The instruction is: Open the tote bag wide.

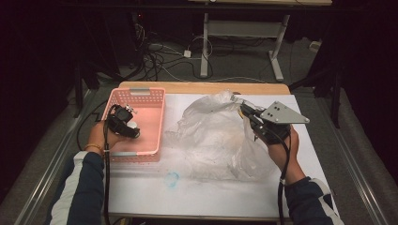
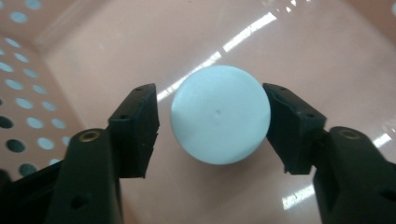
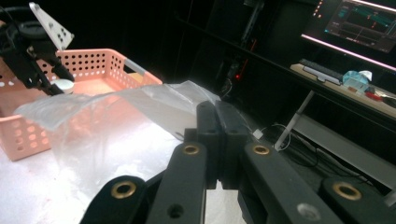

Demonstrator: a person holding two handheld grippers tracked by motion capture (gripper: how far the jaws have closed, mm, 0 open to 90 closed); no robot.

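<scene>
**Left tool over a white disc in the basket, right tool pinching the bag**

In the left gripper view, the left tool (image 2: 212, 126) is seen from just behind its jaws, which stand apart on either side of a round white disc (image 2: 220, 114). A narrow gap shows between the left jaw and the disc; the right jaw is at the disc's edge, and contact there cannot be judged. Beneath the disc lies the glossy pink floor of the basket (image 2: 289, 51), with its perforated wall at the left edge of the view. None of this detail is given by the high view, where the left tool (image 1: 126, 119) is only seen lowered inside the pink basket (image 1: 157, 122), held by the left hand (image 1: 99, 137), with a small pale shape beside it.

In the right gripper view, the right tool (image 3: 217, 116) is shown with its jaws pressed together on the edge of a clear plastic bag (image 3: 116, 121); the film is drawn up from the tabletop (image 3: 28, 191) to the jaw tips. Farther off in that view, the basket (image 3: 28, 133) and the left tool (image 3: 44, 70) with its grey plate are seen, the disc (image 3: 63, 85) just beside its tips.

In the high view, the right tool (image 1: 245, 110) is held by the right hand (image 1: 281, 145) at the bag's upper right corner. The bag (image 1: 213, 138) is spread crumpled across the middle of the white tabletop (image 1: 211, 194), just right of the basket. Beyond the tabletop, cables (image 1: 159, 56) are seen on the floor.
</scene>
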